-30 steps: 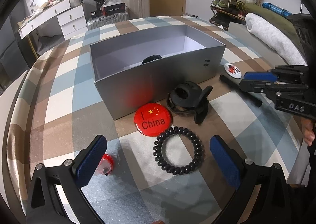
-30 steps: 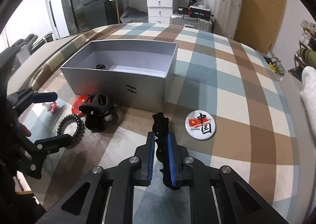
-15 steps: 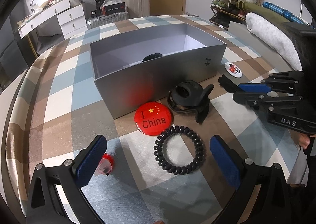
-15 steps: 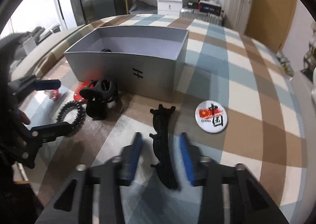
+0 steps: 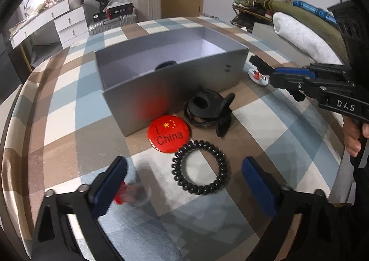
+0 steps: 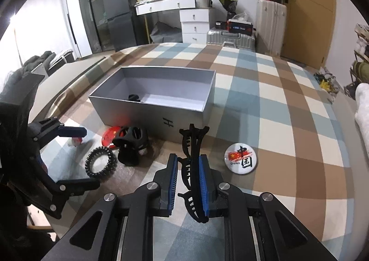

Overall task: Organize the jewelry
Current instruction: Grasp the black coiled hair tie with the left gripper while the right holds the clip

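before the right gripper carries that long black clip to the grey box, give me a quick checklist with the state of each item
1. Long black hair clip sits between the pads of the right gripper: ok, jaws nearly shut around it.
2. Grip is secure: cannot tell; the clip touches the right-hand pad, contact with the other is unclear.
3. Grey box is open on top: ok.
4. Room inside the box: ok, only one small dark item lies there.
5. Left gripper is out of the way: ok, its jaws are closing with nothing between them, the black spiral hair tie just ahead.
6. China badge is clear of the clip: ok.
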